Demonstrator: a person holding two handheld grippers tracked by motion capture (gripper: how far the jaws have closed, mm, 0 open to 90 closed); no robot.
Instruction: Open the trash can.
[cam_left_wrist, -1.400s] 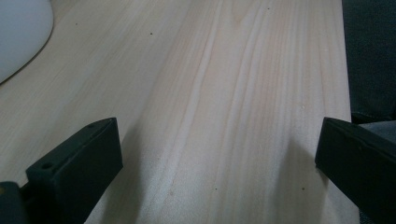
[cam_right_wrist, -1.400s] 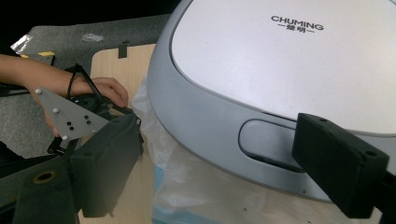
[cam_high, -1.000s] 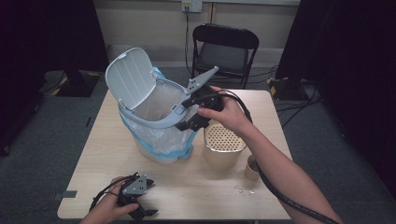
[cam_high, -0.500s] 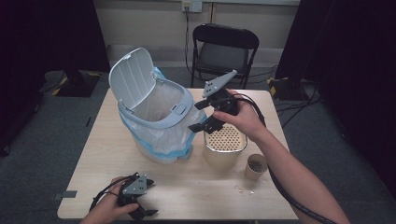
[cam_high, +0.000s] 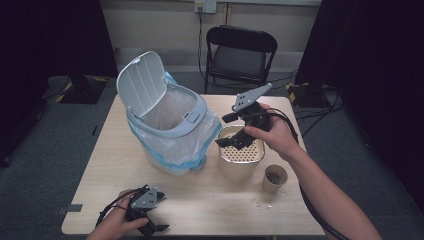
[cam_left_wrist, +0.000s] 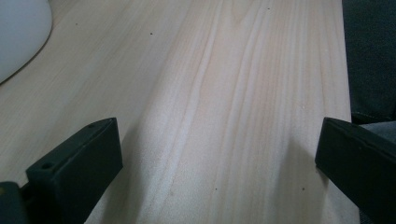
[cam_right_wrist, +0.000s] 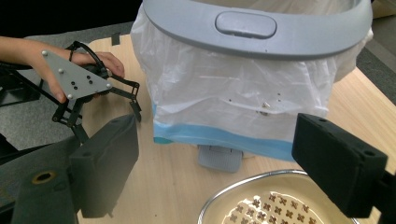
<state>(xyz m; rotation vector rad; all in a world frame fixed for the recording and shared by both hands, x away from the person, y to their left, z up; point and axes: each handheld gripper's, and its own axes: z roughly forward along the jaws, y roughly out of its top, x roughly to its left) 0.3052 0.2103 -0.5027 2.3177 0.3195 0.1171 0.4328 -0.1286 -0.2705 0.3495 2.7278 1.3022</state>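
A grey-white pedal bin (cam_high: 167, 107) stands at the table's middle left, its lid (cam_high: 142, 82) tipped up, lined with a white bag with a blue hem (cam_right_wrist: 243, 88). To its right sits a beige canister with a perforated top (cam_high: 241, 152). My right gripper (cam_high: 224, 131) hovers open just above that canister, jaws pointing at the bin, nothing between them (cam_right_wrist: 222, 144). The bin's pedal (cam_right_wrist: 219, 158) and the perforated top (cam_right_wrist: 275, 205) lie below them. My left gripper (cam_high: 156, 214) rests open on the table near the front edge, with bare wood between its jaws (cam_left_wrist: 219, 140).
A paper cup (cam_high: 275, 178) stands right of the canister, with a few crumbs (cam_high: 260, 202) in front of it. A black folding chair (cam_high: 240, 52) is behind the table. The left hand and its gripper (cam_right_wrist: 79, 86) lie left of the bin. The bin's pale base (cam_left_wrist: 18, 32) is nearby.
My right gripper has left the bin's front rim and moved right and down to hover over the canister. The left gripper has stayed put.
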